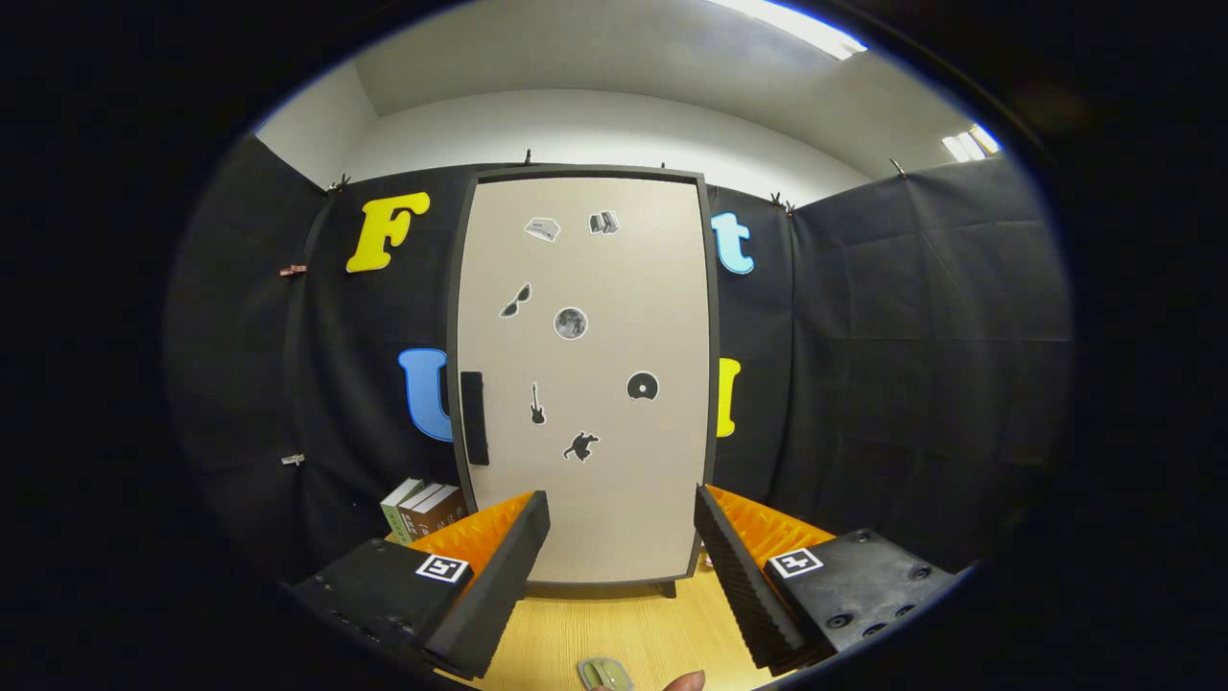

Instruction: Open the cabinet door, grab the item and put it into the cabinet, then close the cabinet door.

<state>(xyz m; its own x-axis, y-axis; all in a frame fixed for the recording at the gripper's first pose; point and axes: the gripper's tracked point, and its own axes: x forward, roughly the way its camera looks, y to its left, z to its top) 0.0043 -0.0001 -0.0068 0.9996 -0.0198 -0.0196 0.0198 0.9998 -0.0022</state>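
Cabinet first: I see a tall beige cabinet with a dark frame standing upright on the light wooden tabletop, directly ahead at twelve o'clock from my gripper. Its beige door is closed flush within the frame, so I cannot tell what the interior holds. A black vertical bar handle sits on the door's edge at about ten o'clock from the gripper. Several small stickers are spread over the door face, among them a round grey moon sticker, a black guitar sticker and a black disc sticker.

Gripper condition: I note the two fingers spread wide, well apart, holding nothing. The lower part of the door shows between them, some way beyond the tips.

At ten o'clock, just beside the cabinet's lower corner and partly behind one finger, I see a short row of upright books with green and brown spines.

Task item: a small flat grey metallic object lies on the tabletop at six o'clock, between the fingers' bases and near me; its exact nature I cannot tell. A fingertip of a person's hand shows just beside it.
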